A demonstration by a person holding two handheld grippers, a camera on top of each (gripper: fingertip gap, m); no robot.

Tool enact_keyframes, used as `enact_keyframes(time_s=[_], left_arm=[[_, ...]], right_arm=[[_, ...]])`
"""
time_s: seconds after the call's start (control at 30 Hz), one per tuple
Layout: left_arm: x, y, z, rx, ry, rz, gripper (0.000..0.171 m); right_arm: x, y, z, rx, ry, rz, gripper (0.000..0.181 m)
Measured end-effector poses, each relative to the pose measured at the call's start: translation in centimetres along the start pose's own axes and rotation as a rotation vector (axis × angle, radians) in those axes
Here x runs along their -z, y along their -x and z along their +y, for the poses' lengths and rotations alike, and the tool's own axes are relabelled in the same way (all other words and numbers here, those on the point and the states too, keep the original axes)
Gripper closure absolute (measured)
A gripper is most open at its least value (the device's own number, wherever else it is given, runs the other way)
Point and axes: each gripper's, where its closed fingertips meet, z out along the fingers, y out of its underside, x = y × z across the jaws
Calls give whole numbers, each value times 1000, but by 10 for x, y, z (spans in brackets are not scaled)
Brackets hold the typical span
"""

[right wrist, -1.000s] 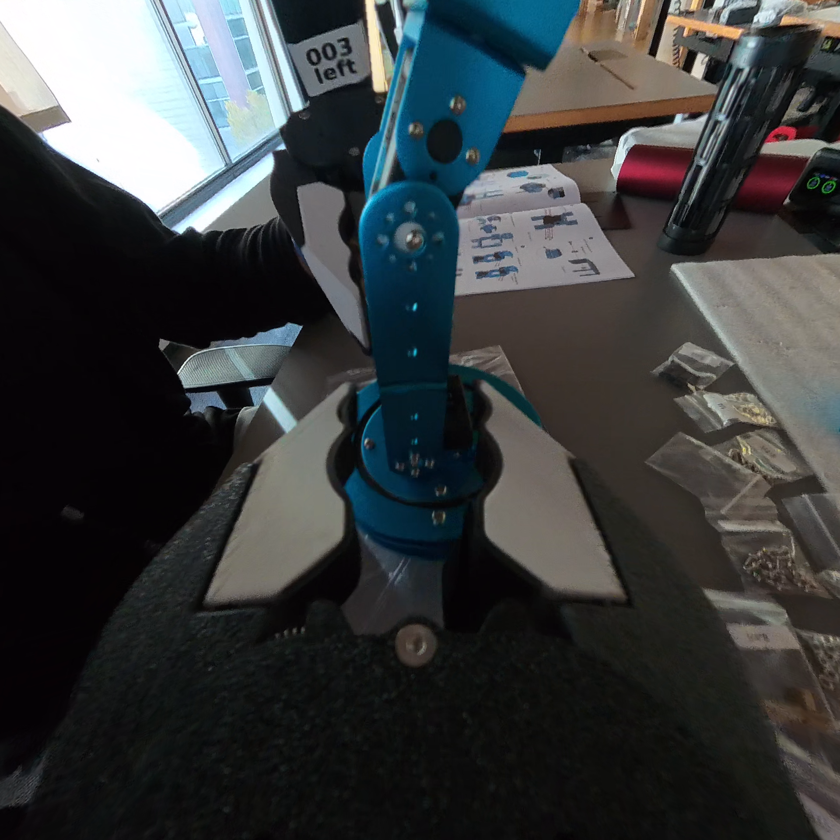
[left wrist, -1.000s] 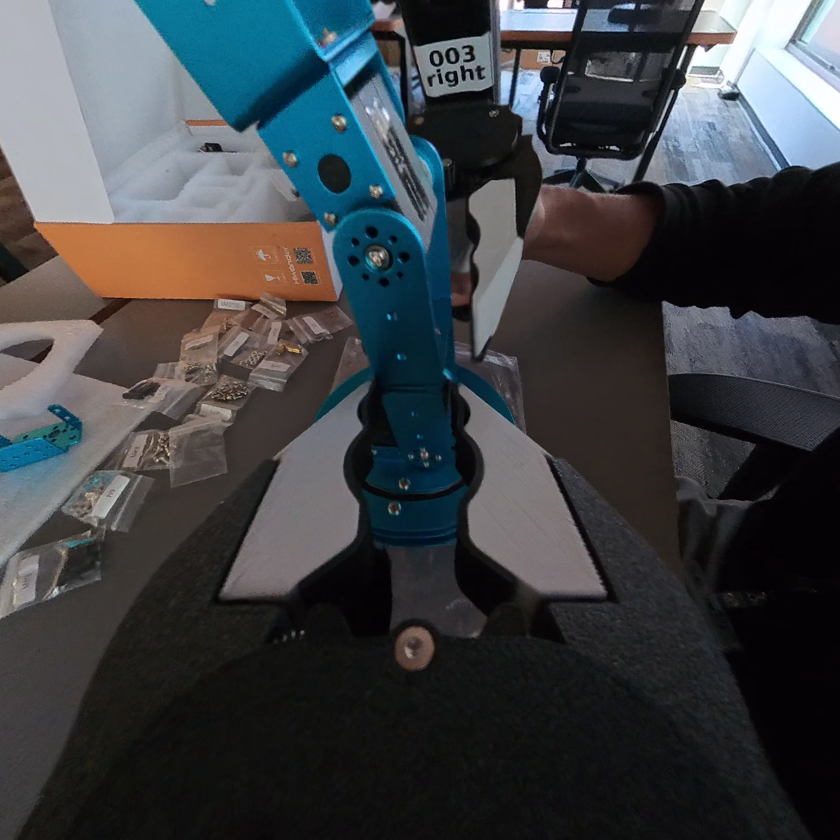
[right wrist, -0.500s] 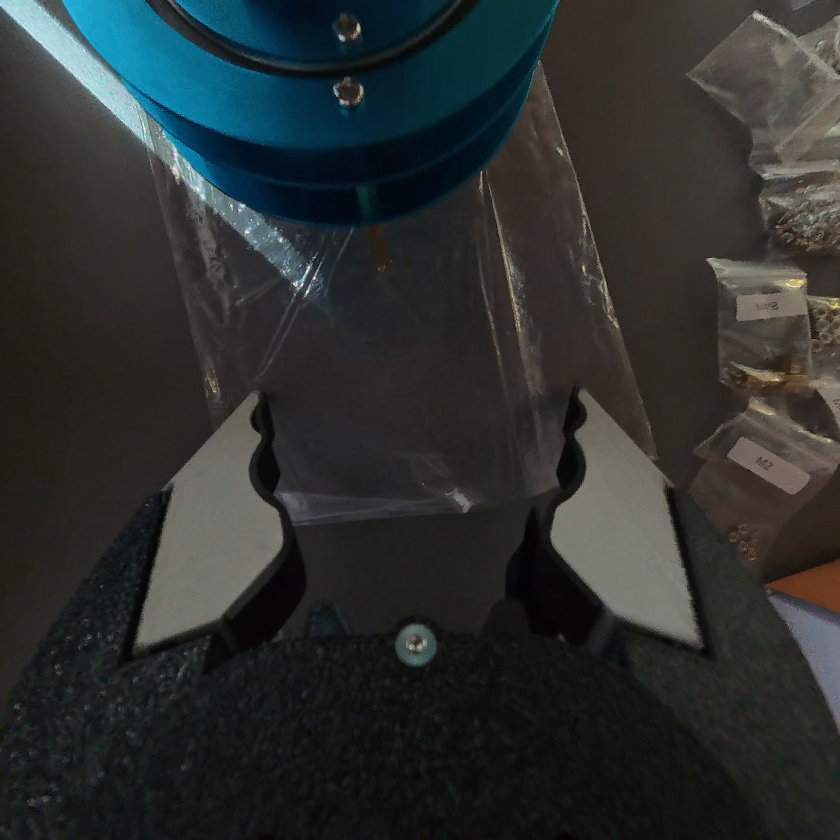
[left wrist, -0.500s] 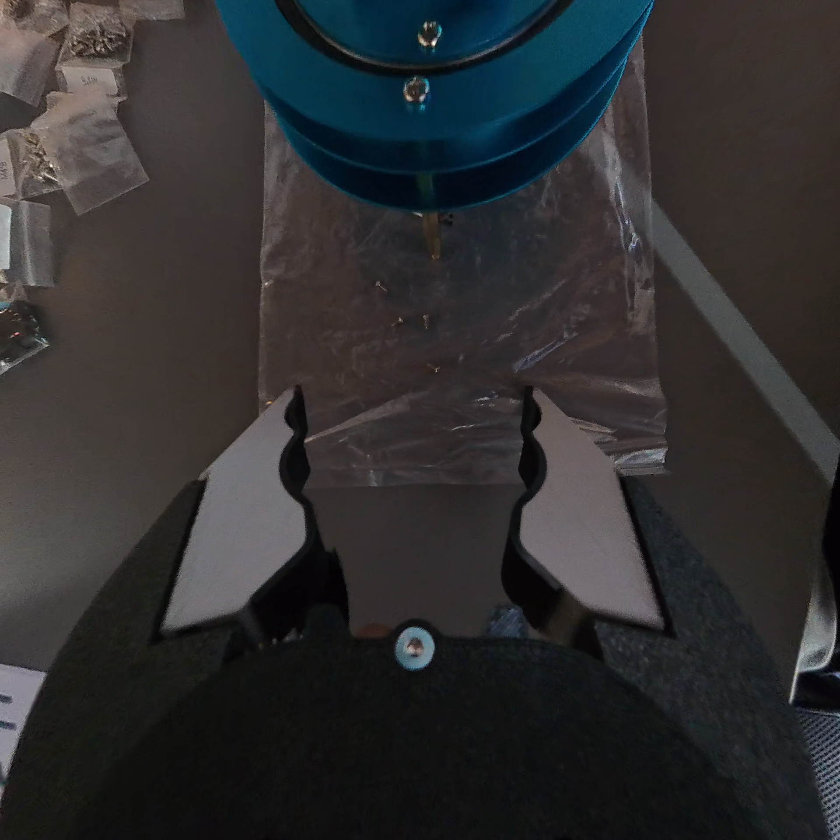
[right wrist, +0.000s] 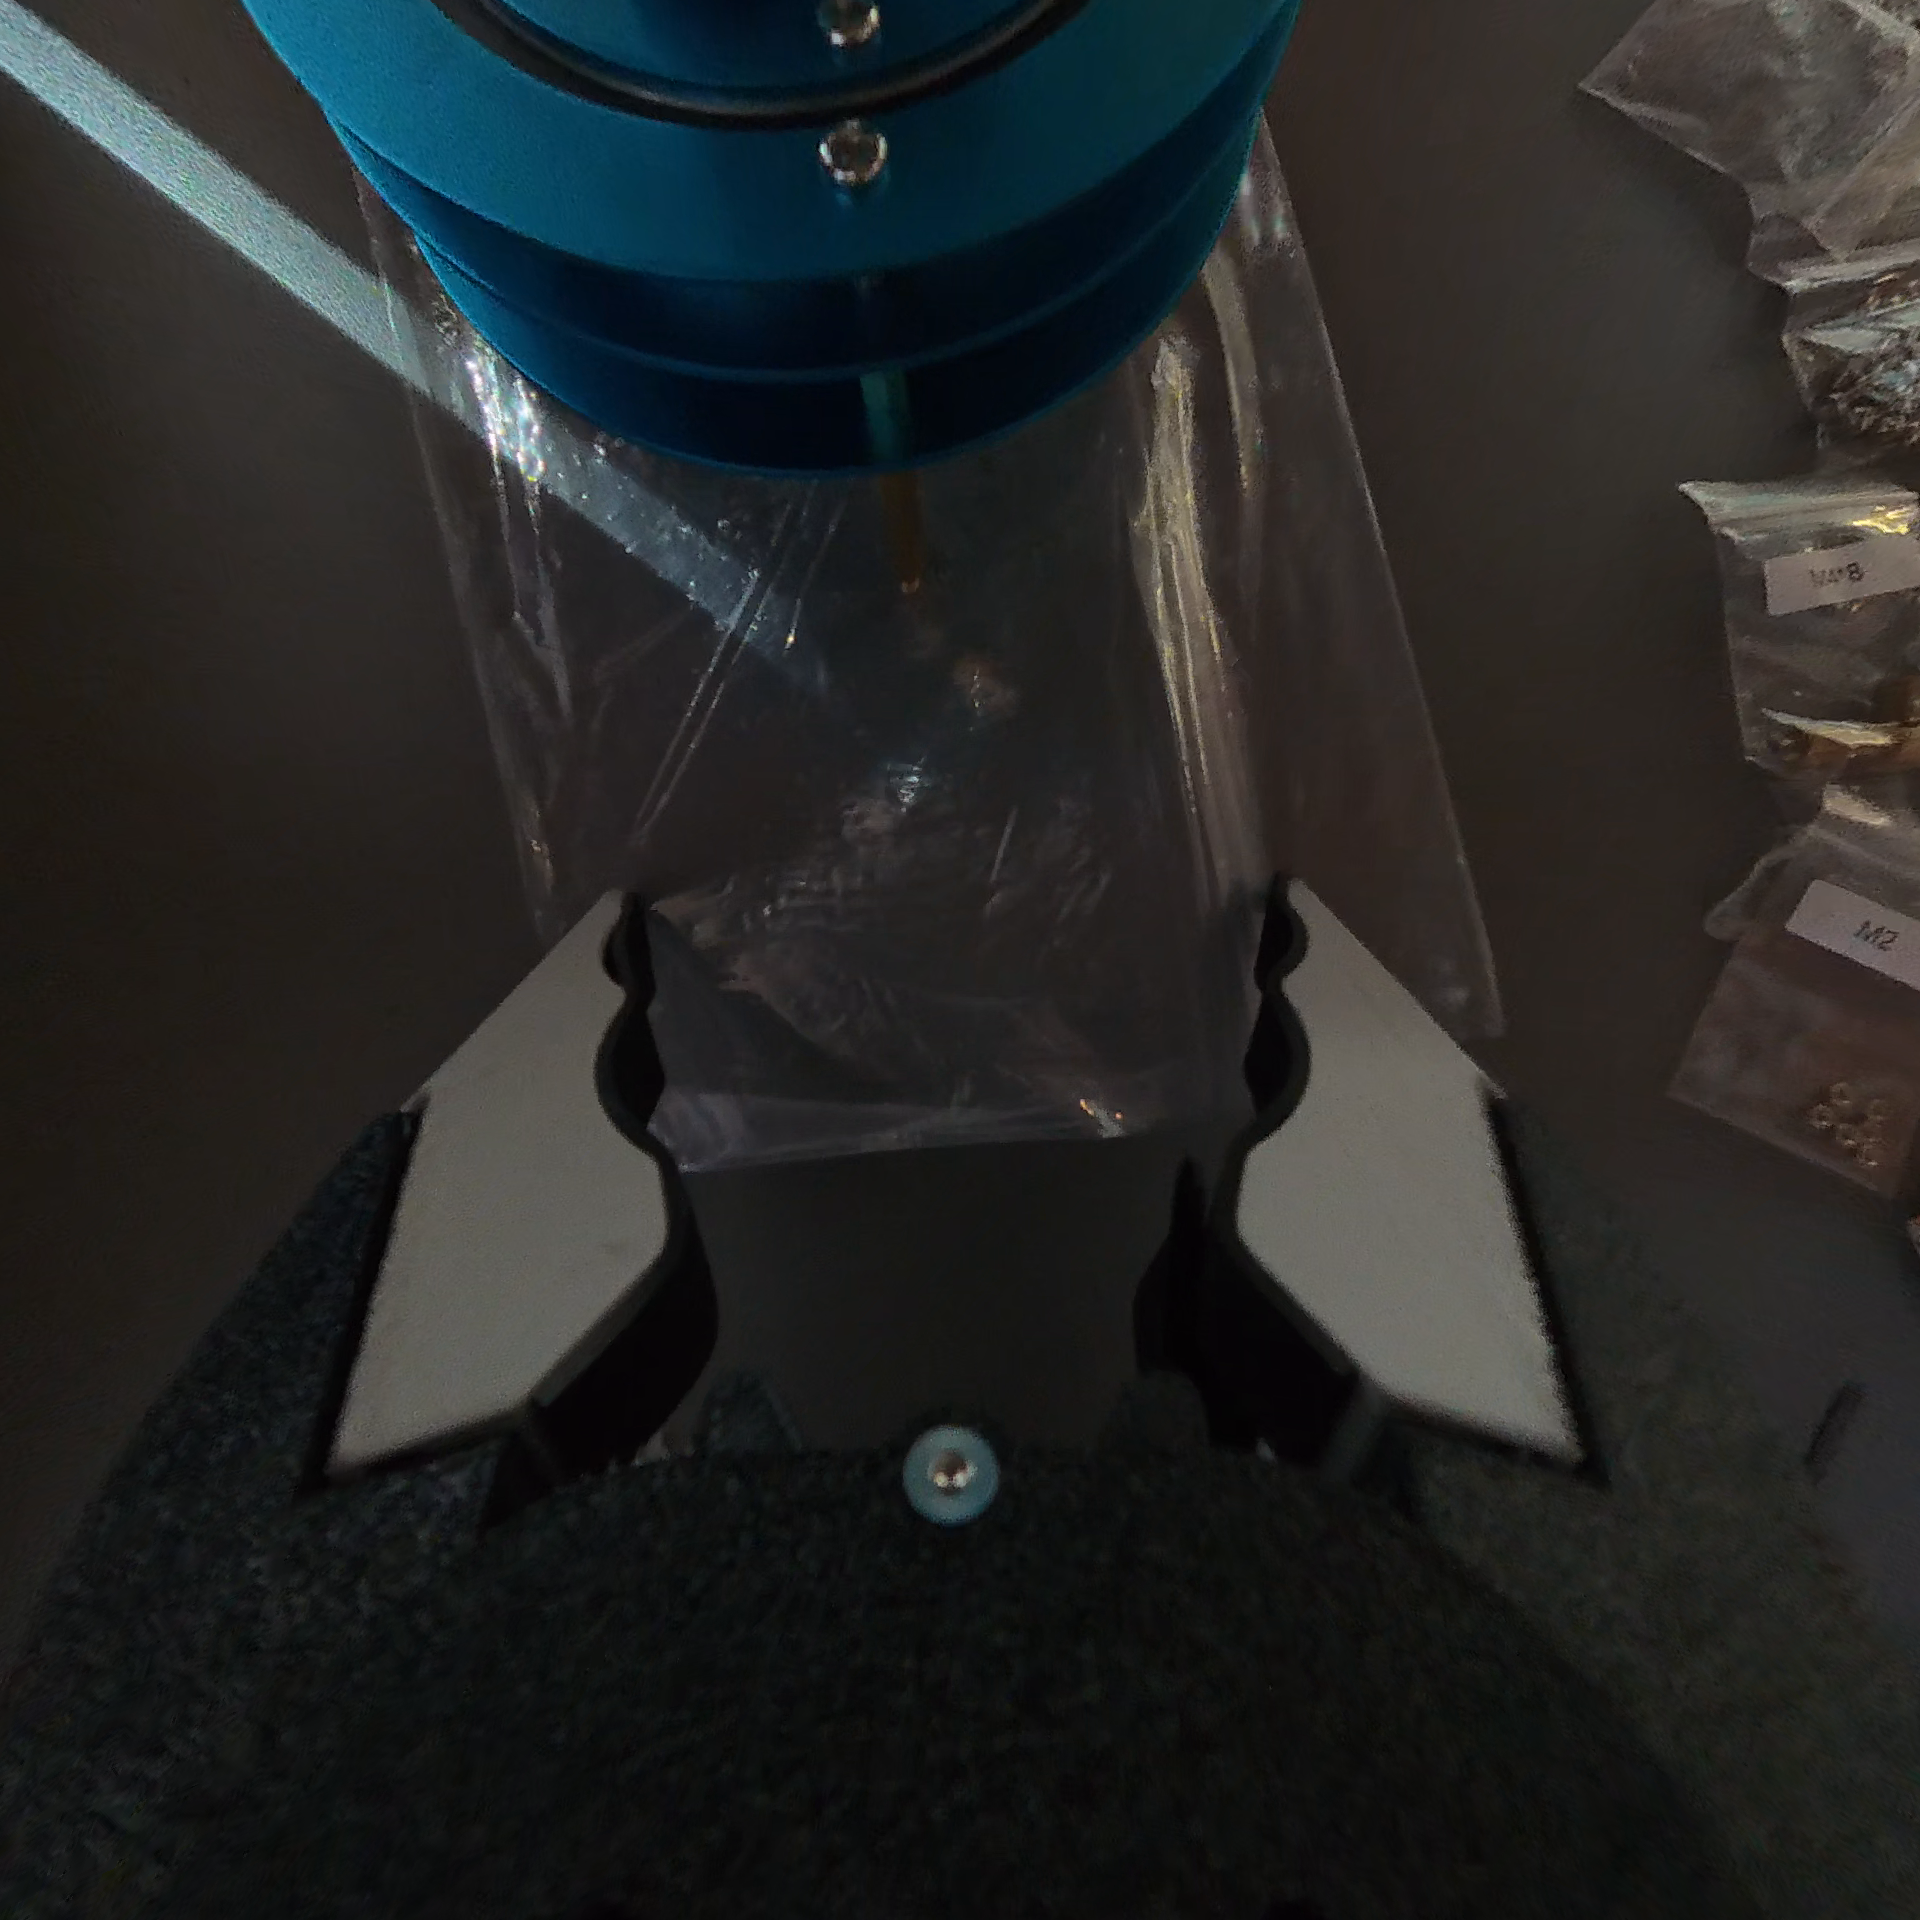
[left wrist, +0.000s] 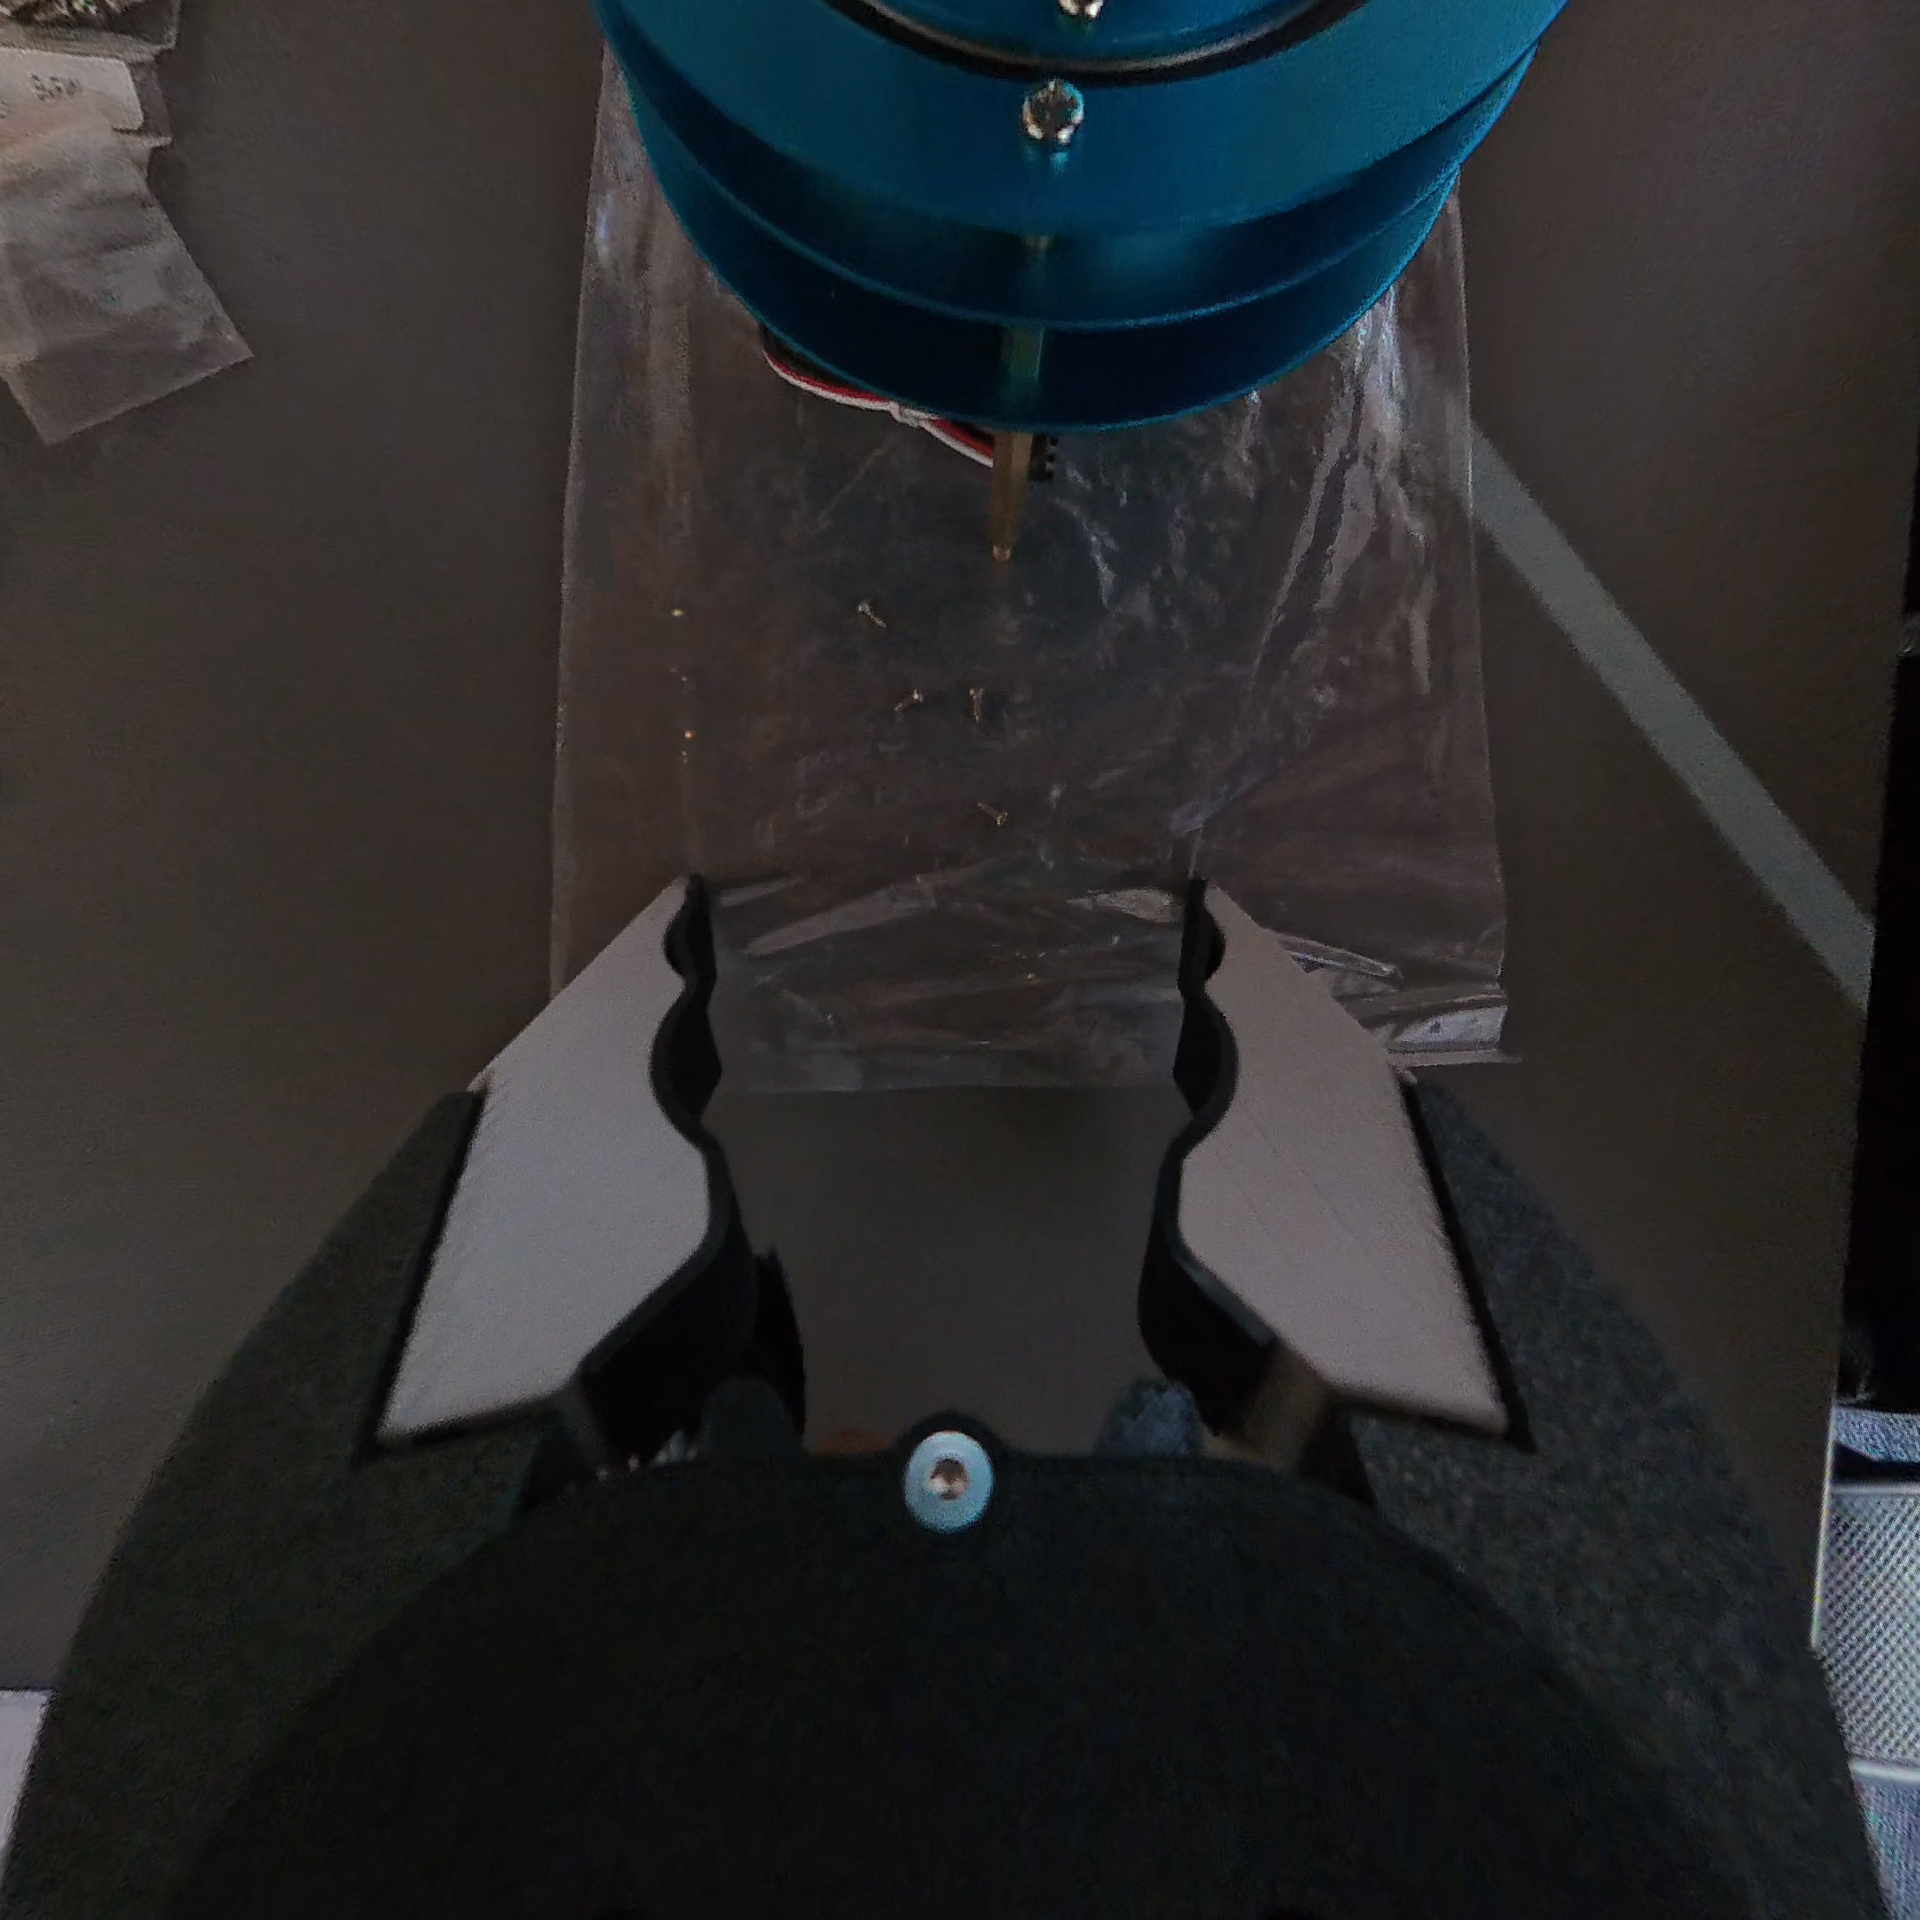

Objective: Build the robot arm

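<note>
With both jaws spread wide and empty, left gripper [left wrist: 945, 904] and right gripper [right wrist: 951, 914] hover over the near edge of a clear flat plastic bag [left wrist: 1018, 779] on the dark tabletop [left wrist: 312, 727], its long axis running away toward the round blue metal base [left wrist: 1049, 208] standing on its far end.

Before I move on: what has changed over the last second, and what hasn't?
Both grippers let go of the blue arm assembly's column and pulled back. The left gripper and right gripper now hang open and empty, tilted down at the clear plastic bag. The blue round base stays standing on the bag, and the small parts bags beside it lie as before.
</note>
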Motion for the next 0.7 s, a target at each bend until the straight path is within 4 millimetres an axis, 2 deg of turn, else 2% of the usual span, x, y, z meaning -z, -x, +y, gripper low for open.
enact_keyframes(time_s=[0.17,0.23,0.33,0.47,0.53,0.63,0.7], left_arm=[[1,2,2,-14,34,6,83],[3,2,2,-7,34,-18,81],[14,2,-2,15,-36,-79,79],[51,-14,-16,100,-254,-192,79],[78,-29,-21,175,-407,-272,81],[111,-54,-7,370,-582,-383,86],[126,-70,12,485,-673,-462,87]], right_arm=[[0,1,0,-7,7,8,65],[1,-3,0,-1,16,38,58],[14,-6,-12,1,-61,101,58],[55,0,-43,-40,-294,245,61],[76,14,-58,-109,-446,288,71],[90,43,-69,-283,-607,271,80],[97,58,-74,-394,-721,274,100]])
